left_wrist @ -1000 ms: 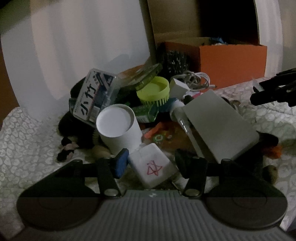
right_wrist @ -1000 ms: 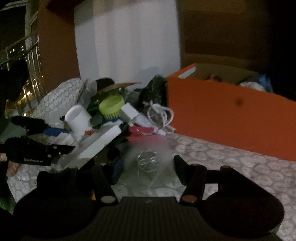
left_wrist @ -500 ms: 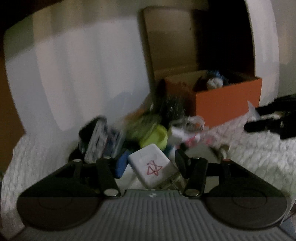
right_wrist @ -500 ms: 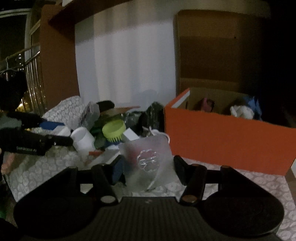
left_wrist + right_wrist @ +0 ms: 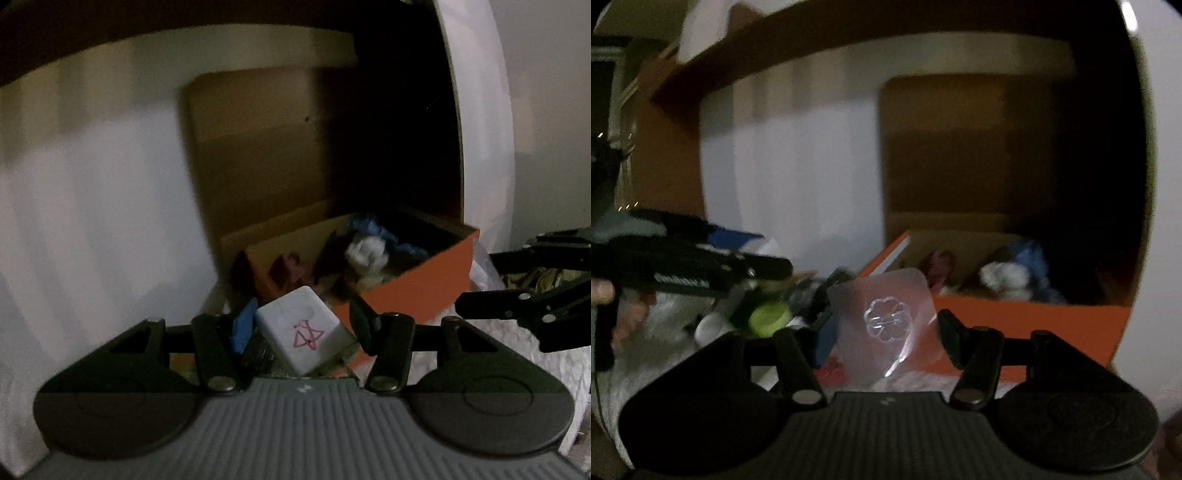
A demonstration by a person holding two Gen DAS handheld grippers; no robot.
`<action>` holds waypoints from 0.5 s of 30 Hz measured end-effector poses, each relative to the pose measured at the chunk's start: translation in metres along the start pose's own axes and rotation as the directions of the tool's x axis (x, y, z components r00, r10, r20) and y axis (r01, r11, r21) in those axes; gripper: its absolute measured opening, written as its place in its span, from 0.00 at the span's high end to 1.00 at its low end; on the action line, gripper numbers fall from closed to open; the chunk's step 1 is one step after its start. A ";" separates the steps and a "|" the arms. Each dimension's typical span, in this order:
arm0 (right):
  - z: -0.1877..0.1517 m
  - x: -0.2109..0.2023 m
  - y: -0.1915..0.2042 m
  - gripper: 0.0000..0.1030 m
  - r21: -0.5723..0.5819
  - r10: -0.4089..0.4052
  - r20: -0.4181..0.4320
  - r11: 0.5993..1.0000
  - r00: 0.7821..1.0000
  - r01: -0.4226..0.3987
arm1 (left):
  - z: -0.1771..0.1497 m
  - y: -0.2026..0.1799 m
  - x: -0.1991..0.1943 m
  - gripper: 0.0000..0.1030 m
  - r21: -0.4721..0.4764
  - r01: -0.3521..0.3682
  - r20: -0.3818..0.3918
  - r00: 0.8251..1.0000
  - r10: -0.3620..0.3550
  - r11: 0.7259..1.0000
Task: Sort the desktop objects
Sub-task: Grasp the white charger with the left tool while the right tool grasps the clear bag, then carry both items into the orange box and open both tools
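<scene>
My left gripper point(image 5: 301, 326) is shut on a white square box with a red star drawing point(image 5: 303, 334), held up in the air in front of the orange box point(image 5: 417, 291). My right gripper point(image 5: 882, 326) is shut on a clear plastic piece with a clover-shaped hook point(image 5: 886, 317), also lifted, just left of the orange box point(image 5: 1027, 321). The orange box is open and holds blue, white and dark red soft items. The left gripper also shows in the right wrist view point(image 5: 701, 273), and the right gripper shows in the left wrist view point(image 5: 524, 302).
A pile of desktop clutter lies low at the left in the right wrist view, with a green round brush point(image 5: 768, 317) and a white cup point(image 5: 711, 326). A white lace tablecloth point(image 5: 498, 343) covers the table. A cardboard flap point(image 5: 266, 147) and a white curtain stand behind.
Both grippers have risen with their objects and moved toward the orange box. The clutter pile has dropped out of the left wrist view, and the box's inside now shows.
</scene>
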State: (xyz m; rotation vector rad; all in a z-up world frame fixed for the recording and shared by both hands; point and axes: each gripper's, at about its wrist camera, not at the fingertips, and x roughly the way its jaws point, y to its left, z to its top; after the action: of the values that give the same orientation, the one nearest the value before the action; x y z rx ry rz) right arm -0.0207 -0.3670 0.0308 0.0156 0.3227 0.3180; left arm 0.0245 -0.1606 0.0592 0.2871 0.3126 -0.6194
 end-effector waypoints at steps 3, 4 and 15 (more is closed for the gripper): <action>0.010 -0.003 -0.015 0.45 0.012 -0.046 0.027 0.999 0.999 0.046 | 0.014 -0.011 0.018 0.47 0.022 -0.008 0.018 1.000 0.007 1.000; 0.013 -0.004 -0.021 0.45 0.020 -0.059 0.035 0.998 0.998 0.058 | 0.020 -0.014 0.025 0.47 0.027 -0.016 0.024 1.000 0.016 0.999; 0.037 0.035 -0.075 0.45 0.041 -0.202 0.050 0.979 0.978 0.200 | 0.050 -0.025 0.094 0.47 -0.013 -0.152 0.036 0.988 0.152 0.988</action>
State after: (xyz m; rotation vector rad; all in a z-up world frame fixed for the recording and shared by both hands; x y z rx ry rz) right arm 0.0456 -0.4262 0.0501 0.0264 0.2743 0.1111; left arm 0.0914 -0.2469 0.0657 0.2864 0.2562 -0.4722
